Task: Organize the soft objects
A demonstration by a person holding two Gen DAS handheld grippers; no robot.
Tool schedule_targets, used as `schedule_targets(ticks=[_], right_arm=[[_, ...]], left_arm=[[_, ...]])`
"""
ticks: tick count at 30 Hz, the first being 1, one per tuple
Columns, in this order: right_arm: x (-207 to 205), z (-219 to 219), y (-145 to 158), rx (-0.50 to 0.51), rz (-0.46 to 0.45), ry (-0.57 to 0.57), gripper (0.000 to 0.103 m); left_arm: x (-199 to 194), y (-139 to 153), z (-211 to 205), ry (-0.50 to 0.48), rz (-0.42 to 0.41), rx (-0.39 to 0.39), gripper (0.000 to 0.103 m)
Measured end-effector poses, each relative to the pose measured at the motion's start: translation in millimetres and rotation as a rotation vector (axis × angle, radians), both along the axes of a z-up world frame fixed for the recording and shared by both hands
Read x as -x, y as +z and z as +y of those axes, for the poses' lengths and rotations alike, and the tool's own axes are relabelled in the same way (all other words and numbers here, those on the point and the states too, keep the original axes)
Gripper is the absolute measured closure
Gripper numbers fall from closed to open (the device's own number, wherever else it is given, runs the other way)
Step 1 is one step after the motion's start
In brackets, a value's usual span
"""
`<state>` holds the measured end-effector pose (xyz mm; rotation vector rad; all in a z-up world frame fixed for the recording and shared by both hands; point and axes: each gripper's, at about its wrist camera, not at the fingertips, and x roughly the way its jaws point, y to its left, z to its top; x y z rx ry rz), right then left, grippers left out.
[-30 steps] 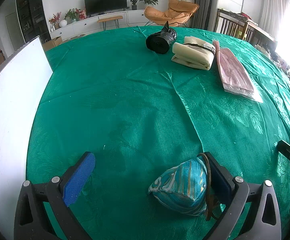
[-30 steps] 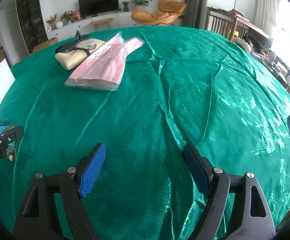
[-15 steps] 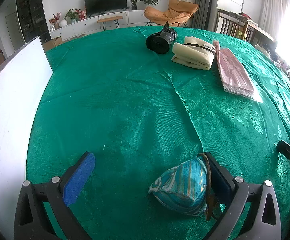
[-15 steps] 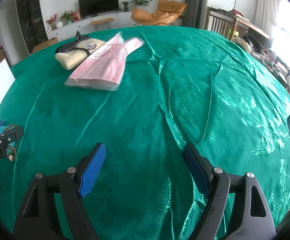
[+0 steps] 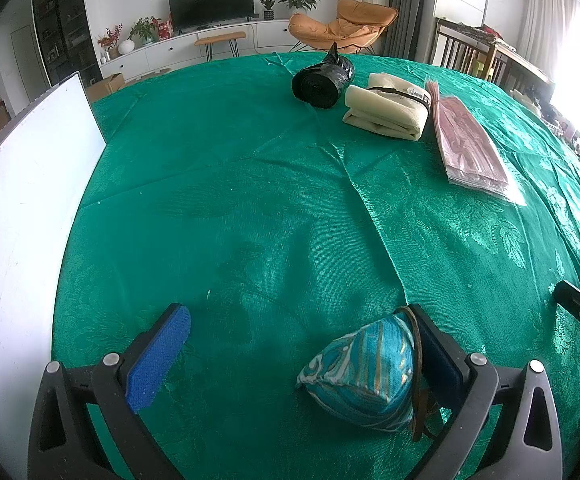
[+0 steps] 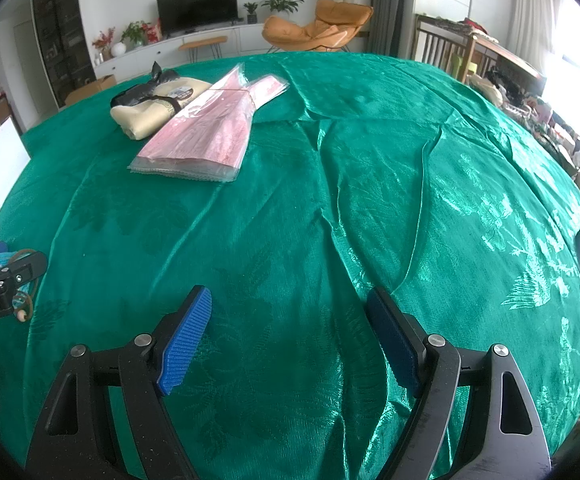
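Blue-padded left tongs point(image 5: 302, 354) stand spread wide and grasp nothing, though a teal striped pouch point(image 5: 364, 374) lies on the green counter point(image 5: 273, 200) between the fingers, pressed against the right finger and well apart from the left. Its pointed end aims away, toward the counter's middle. Right tongs point(image 6: 290, 340) are likewise released and empty over bare cloth, so the left is far nearer the pouch. Beyond, at the far side, a black roll point(image 5: 322, 80), a folded cream cloth point(image 5: 386, 112) and a flat pink packet point(image 5: 470, 148) sit side by side. Nothing has moved since a second ago.
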<state>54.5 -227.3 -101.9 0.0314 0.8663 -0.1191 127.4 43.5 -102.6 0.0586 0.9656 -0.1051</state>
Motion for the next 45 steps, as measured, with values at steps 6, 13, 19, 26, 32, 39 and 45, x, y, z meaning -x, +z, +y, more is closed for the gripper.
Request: schedule_targets(ticks=[6,13,19,26,32,39,45], right_arm=[[0,0,0,-0.001,0.0,0.0,0.021],[-20,-13,22,-0.159,0.005,0.002,0.018],[-120,26,48,-0.163,0.067,0.045,0.019],[-190,66,5,-0.074,0.223,0.031,0.016],[-169,54,11,-0.09,0.183,0.042,0.076],[-69,55,20,-0.082,0.138,0.142,0.077],[-16,66,14,-0.045,0.089,0.206,0.05]], left_arm=[[0,0,0,0.0,0.0,0.0,0.0],[0,0,0,0.0,0.0,0.001,0.0],[0,0,0,-0.001,0.0,0.001,0.0],[2,-1,0,0.0,-0.001,0.001,0.0],[2,-1,0,0.0,-0.001,0.001,0.0],[2,-1,0,0.0,-0.001,0.001,0.0],[1,-1,0,0.0,-0.001,0.001,0.0]])
